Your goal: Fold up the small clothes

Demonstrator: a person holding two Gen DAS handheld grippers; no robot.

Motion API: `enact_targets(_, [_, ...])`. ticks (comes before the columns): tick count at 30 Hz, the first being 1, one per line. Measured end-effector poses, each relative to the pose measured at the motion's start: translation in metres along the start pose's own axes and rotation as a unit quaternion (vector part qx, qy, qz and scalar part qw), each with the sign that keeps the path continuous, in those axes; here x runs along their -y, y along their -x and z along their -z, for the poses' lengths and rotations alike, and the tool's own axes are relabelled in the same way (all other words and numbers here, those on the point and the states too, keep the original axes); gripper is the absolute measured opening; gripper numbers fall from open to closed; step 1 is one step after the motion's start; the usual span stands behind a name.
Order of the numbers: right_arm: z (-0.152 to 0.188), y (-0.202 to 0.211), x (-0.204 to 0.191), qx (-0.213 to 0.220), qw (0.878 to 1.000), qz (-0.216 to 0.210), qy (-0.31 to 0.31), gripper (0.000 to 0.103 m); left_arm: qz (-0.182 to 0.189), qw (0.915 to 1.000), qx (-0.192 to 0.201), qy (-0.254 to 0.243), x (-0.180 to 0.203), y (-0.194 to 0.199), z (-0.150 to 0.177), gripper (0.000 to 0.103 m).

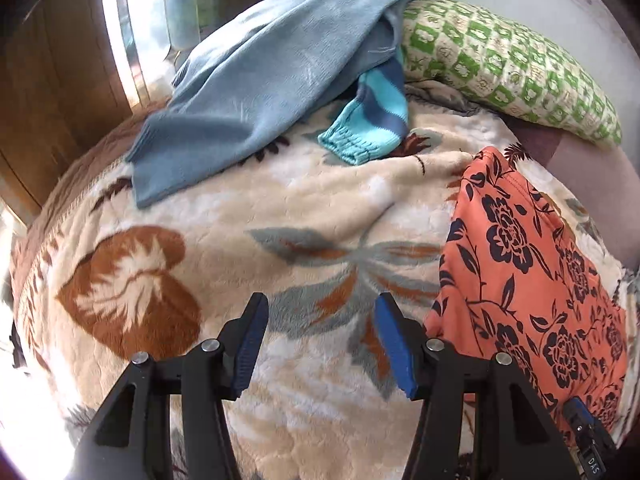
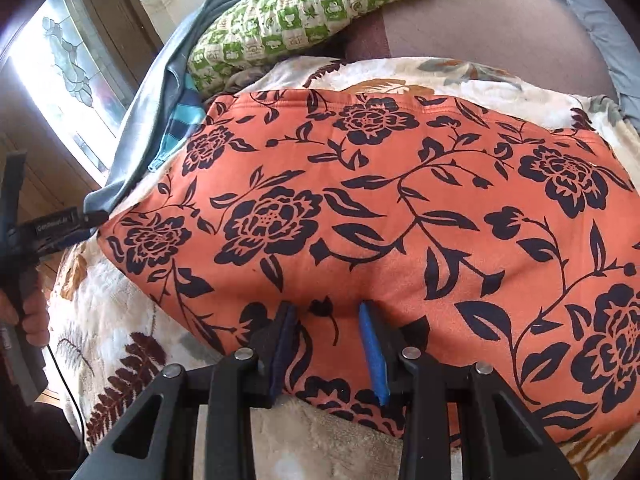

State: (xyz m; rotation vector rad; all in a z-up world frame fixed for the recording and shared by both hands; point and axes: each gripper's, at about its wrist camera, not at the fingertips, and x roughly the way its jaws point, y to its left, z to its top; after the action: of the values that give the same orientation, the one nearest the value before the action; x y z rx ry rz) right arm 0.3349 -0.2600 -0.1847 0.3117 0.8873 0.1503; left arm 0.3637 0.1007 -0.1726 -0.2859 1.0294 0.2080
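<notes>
While the orange cloth (image 2: 400,220) is lying flat on the blanket (image 1: 224,208), the right tool (image 2: 326,316) is hovering unclenched over its near edge; the left tool (image 1: 320,312) is hanging released, grasping nothing

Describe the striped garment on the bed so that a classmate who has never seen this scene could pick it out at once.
Start from the cream leaf-patterned blanket covering the bed. At its far end a plain grey-blue sweater lies beside a green checked pillow. Poking out from under the sweater is the striped garment: the only one with turquoise and navy bands and a ribbed cuff.
</notes>
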Motion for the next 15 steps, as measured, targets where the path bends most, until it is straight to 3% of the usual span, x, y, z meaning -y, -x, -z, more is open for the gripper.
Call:
enact_targets(3, [-0.001, 0.011, -0.002, 0.030, 0.999, -0.011, -0.006, 0.037, 0.040, 0.9983, -0.031, 0.029, -0.006, -0.001, 0.021, 0.057])
enact_targets(6, [0.003, 0.006, -0.011, 0.017, 1.000, -0.014, 0.009, 0.037, 0.093, 0.9940, -0.052, 0.024, 0.015, -0.007, 0.031, 0.057])
enact_targets(8, [0.009, -0.011, -0.014, -0.022, 1.000, 0.013, 0.017, 0.037, 0.103, 0.9937, -0.042, 0.018, 0.029, -0.011, 0.035, 0.059])
enact_targets(12, [0.012, -0.011, -0.017, -0.020, 0.999, 0.021, 0.030, 0.037, 0.121, 0.9909, -0.046, 0.034, 0.038, -0.031, 0.026, 0.064])
enact_targets(15, [0.011, -0.012, -0.011, -0.022, 1.000, 0.006, 0.019, 0.037, 0.141, 0.9881, -0.036, 0.050, 0.039, -0.036, 0.022, 0.075])
